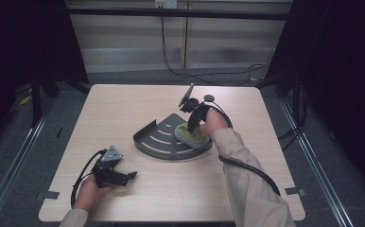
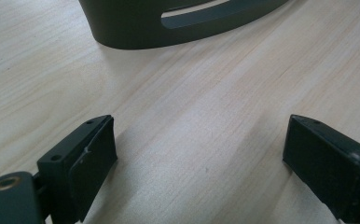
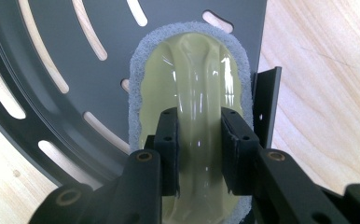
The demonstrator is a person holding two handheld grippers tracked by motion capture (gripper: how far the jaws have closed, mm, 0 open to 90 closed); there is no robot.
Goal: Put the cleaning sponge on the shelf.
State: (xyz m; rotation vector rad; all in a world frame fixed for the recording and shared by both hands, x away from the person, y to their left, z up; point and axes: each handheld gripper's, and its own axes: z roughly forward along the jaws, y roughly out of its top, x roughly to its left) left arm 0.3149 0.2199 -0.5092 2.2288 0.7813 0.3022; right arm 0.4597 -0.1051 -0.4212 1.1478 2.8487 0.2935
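right gripper (image 3: pixel 199 154) clamped on ridge of pale-green oval scrub pad with grey fleece rim (image 3: pixel 192 84) | pad lies on dark grey slotted quarter-round metal tray (image 1: pixel 157 142) | left gripper (image 2: pixel 199 163) open, idle over desk (image 1: pixel 124 104) | placement seemingly done, release left

The scrubbing pad (image 3: pixel 192 70) has a pale yellow-green glossy top and a grey fuzzy edge. The corner shelf (image 3: pixel 52 60) is dark grey with long curved slots. The worktop (image 2: pixel 206 107) is light wood with fine grain.
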